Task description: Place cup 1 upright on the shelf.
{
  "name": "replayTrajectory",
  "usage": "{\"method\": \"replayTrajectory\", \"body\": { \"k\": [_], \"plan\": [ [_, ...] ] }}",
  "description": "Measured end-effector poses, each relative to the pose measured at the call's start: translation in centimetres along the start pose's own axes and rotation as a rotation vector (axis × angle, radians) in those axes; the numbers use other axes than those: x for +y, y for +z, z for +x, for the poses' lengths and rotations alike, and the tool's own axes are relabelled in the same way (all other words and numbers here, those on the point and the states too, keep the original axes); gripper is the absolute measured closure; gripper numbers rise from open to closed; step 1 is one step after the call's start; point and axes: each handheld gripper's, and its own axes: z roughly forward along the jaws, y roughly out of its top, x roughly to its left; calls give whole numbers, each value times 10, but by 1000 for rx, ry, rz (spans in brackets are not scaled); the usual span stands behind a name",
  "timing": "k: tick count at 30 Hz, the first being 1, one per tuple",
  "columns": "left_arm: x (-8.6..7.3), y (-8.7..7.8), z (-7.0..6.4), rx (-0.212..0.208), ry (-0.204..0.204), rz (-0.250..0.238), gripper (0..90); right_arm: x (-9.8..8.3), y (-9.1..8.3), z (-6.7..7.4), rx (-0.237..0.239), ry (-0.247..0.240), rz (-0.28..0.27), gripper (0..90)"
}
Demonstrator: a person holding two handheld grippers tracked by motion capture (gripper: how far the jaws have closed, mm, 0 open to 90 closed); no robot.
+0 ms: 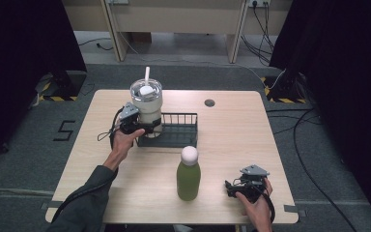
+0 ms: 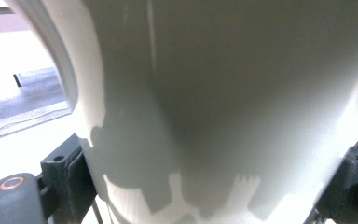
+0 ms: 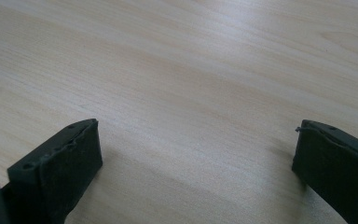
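One cream tumbler between the left tool's jaws, over the black rack.

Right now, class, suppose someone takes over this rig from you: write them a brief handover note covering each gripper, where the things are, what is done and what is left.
Left gripper: jaws closed on the lower body of the cream tumbler with clear lid and white straw, at the left end of the black wire basket. Whether the tumbler stands on the basket floor or is lifted cannot be told.
Right gripper: jaws open, nothing held, low over the bare light wooden table near its front right.
Green bottle with a round pale cap: upright on the table in front of the basket, untouched.
Done: tumbler gripped. Left: probably settle or move the tumbler, then handle the bottle.
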Motion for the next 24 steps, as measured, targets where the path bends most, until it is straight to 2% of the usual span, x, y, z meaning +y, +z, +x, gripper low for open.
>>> {"method": "replayTrajectory", "body": {
  "k": [6,11,24],
  "plan": [
    [-2,-2,-1,6,5,-9,107,0,0,0,0,0,0,13],
    [-5,-3,-4,13,33,-17,106,0,0,1,0,-1,0,13],
    [-7,-3,-4,14,31,-34,101,0,0,1,1,-1,0,13]
  ]
}}
